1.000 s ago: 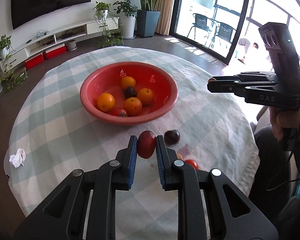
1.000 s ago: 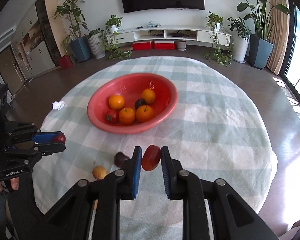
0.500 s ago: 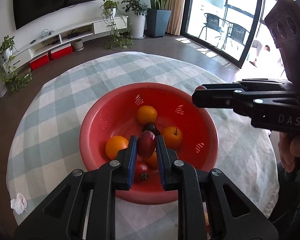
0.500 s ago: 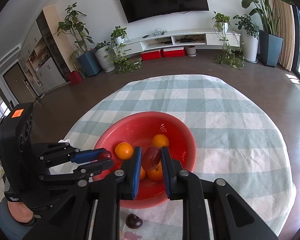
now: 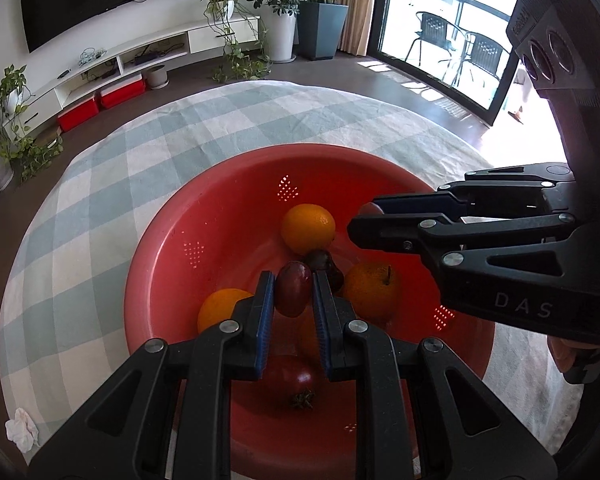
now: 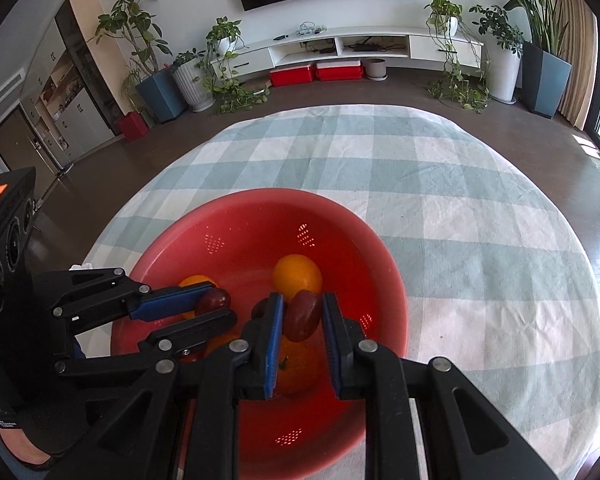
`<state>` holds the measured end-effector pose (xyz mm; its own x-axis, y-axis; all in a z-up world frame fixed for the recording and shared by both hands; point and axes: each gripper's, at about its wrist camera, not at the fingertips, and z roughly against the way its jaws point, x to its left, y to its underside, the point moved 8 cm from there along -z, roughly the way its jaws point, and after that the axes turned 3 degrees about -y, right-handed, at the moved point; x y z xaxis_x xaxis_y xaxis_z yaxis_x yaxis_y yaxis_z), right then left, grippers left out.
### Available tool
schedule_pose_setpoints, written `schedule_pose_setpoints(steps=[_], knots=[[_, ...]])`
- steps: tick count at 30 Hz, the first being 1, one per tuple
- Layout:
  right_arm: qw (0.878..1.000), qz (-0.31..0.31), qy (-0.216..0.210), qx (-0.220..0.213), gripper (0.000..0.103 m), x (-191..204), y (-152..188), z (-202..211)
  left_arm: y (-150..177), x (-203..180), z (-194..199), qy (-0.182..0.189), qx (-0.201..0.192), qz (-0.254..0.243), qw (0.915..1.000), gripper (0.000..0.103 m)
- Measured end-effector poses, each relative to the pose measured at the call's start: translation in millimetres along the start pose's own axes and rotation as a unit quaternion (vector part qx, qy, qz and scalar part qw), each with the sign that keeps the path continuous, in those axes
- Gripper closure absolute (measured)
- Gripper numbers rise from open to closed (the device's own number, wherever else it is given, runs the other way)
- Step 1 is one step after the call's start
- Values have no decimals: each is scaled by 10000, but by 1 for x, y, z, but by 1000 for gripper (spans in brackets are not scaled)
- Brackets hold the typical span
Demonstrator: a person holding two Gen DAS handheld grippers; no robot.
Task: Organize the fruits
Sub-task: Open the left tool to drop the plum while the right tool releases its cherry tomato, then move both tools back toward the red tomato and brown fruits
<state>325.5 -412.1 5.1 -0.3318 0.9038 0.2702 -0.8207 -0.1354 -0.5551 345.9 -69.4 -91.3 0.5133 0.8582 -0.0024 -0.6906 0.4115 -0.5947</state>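
A red colander bowl (image 5: 228,184) stands on the checked tablecloth and holds several oranges (image 5: 308,228), a dark plum (image 5: 324,260) and a red pomegranate (image 5: 292,380). My left gripper (image 5: 294,290) is shut on a dark red plum (image 5: 293,289) and holds it above the bowl's middle. My right gripper (image 6: 300,316) is shut on another red plum (image 6: 303,315) over the same bowl (image 6: 260,208). Each gripper shows in the other's view, the right one (image 5: 364,220) coming in from the right, the left one (image 6: 216,304) from the left.
The round table's checked cloth (image 6: 460,184) spreads around the bowl. A crumpled white tissue (image 5: 22,434) lies near the table's left front edge. The two grippers hang close together over the bowl. A TV console, plants and a glass door stand beyond the table.
Both grippers have carried their plums from low over the near cloth up and forward over the bowl, and now hang lower and closer to the fruit inside. Both stay shut.
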Motion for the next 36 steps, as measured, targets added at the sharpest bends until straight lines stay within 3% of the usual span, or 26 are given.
schedule_pose_setpoints(steps=[20,22,24,26,28,30,33,36], knots=[[9987,436,254,44,80,4,4,-13,7,-1,-4,-105,36,89,9999,82],[9987,438,264,55,80,4,4,-13,7,-3,-1,-66,-14,62,10000,73],[9985,472,263,-4,69,6,3,-12,7,-5,0,-70,-26,35,10000,71],[9980,506,374,-26,66,4,3,-10,8,-8,1,25,-33,48,10000,64],[9985,437,332,-65,62,3,2,-6,7,-14,5,117,-102,-18,9999,45],[9985,419,335,-87,60,2,3,-2,6,-19,10,-16,-175,-116,9998,33],[9984,414,335,-176,55,5,5,9,5,-24,26,8,-311,-122,9994,28],[9984,340,259,-372,48,6,7,30,5,-25,47,-39,-501,-78,9987,14]])
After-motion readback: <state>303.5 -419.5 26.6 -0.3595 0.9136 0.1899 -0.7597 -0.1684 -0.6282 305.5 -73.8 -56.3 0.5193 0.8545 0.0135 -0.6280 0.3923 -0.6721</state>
